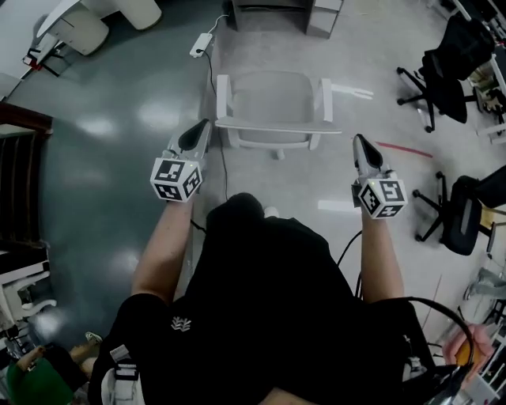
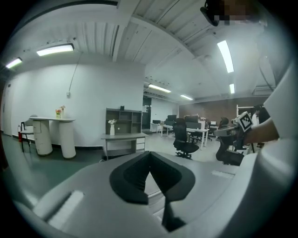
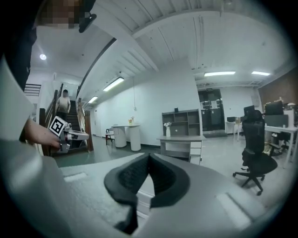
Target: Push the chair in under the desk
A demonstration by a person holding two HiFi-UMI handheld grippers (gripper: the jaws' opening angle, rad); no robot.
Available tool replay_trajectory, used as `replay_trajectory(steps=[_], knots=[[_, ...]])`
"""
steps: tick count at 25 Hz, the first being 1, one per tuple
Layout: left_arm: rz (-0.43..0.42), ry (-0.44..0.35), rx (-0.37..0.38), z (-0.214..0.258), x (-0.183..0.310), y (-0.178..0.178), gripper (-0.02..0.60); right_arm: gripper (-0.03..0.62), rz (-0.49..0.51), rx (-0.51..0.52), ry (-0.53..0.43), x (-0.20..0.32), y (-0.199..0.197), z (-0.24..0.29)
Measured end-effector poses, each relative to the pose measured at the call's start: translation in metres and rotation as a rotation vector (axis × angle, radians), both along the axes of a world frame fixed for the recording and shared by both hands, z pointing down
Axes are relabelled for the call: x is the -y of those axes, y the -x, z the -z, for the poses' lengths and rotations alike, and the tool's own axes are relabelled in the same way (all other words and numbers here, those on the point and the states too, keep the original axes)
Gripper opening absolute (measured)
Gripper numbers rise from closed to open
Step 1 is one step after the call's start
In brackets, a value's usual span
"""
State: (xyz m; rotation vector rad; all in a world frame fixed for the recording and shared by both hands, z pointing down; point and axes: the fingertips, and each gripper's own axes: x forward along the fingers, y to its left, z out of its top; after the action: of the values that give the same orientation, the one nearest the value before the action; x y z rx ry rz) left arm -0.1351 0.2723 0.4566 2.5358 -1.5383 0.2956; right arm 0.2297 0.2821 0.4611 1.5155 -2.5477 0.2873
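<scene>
The white plastic armchair stands straight ahead, backrest crosswise, midway between my left gripper and right gripper, both closed, empty.

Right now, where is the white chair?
In the head view the white chair stands at upper centre, between the left hand-held gripper and the right hand-held gripper, short of the desk.

right gripper: fingers together (nothing between) | desk ahead | black chair right | left gripper far left

One white chair, two hand-held grippers
</scene>
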Motion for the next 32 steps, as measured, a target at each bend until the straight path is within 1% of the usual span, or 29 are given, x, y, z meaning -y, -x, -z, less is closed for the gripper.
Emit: replay_trajectory(steps=[2, 4, 5, 6, 8, 9, 11, 13, 15, 17, 19, 21, 22, 24, 28, 32], knots=[[-0.027, 0.026, 0.033, -0.013, -0.001, -0.005, 0.008, 0.002, 0.066, -0.029, 0.011, 0.004, 0.014, -0.012], [-0.063, 0.068, 0.089, -0.032, -0.002, -0.010, 0.017, 0.003, 0.147, -0.051, 0.015, 0.006, 0.033, -0.024], [-0.090, 0.091, 0.122, -0.043, -0.003, -0.014, 0.031, 0.027, 0.190, -0.071, 0.018, 0.006, 0.043, -0.031], [-0.123, 0.112, 0.154, -0.055, -0.003, -0.018, 0.062, 0.067, 0.235, -0.101, 0.026, 0.006, 0.051, -0.040], [-0.195, 0.146, 0.221, -0.076, 0.000, -0.028, 0.133, 0.142, 0.319, -0.186, 0.061, 0.006, 0.066, -0.063], [-0.230, 0.159, 0.259, -0.087, 0.002, -0.032, 0.157, 0.168, 0.355, -0.237, 0.087, 0.007, 0.072, -0.077], [-0.294, 0.176, 0.349, -0.107, 0.008, -0.037, 0.177, 0.213, 0.423, -0.344, 0.147, 0.009, 0.082, -0.107], [-0.367, 0.187, 0.464, -0.129, 0.010, -0.041, 0.190, 0.247, 0.498, -0.448, 0.198, 0.005, 0.091, -0.134], [-0.453, 0.191, 0.588, -0.152, 0.006, -0.047, 0.193, 0.249, 0.557, -0.556, 0.221, 0.001, 0.096, -0.154], [-0.535, 0.206, 0.677, -0.173, 0.000, -0.054, 0.202, 0.249, 0.588, -0.642, 0.233, 0.001, 0.097, -0.169], [-0.597, 0.231, 0.744, -0.192, -0.005, -0.058, 0.202, 0.247, 0.607, -0.693, 0.268, 0.002, 0.096, -0.184], [-0.637, 0.264, 0.806, -0.211, -0.008, -0.061, 0.202, 0.246, 0.605, -0.703, 0.298, 0.004, 0.094, -0.197], [-0.650, 0.282, 0.830, -0.220, -0.009, -0.062, 0.201, 0.224, 0.605, -0.699, 0.310, 0.003, 0.093, -0.201], [-0.672, 0.309, 0.847, -0.233, -0.010, -0.067, 0.181, 0.212, 0.627, -0.695, 0.338, 0.001, 0.092, -0.210], [-0.719, 0.340, 0.822, -0.239, -0.010, -0.071, 0.181, 0.194, 0.668, -0.684, 0.397, -0.003, 0.092, -0.223], [-0.703, 0.379, 0.808, -0.242, 0.001, -0.067, 0.181, 0.166, 0.670, -0.670, 0.420, 0.002, 0.094, -0.227]])
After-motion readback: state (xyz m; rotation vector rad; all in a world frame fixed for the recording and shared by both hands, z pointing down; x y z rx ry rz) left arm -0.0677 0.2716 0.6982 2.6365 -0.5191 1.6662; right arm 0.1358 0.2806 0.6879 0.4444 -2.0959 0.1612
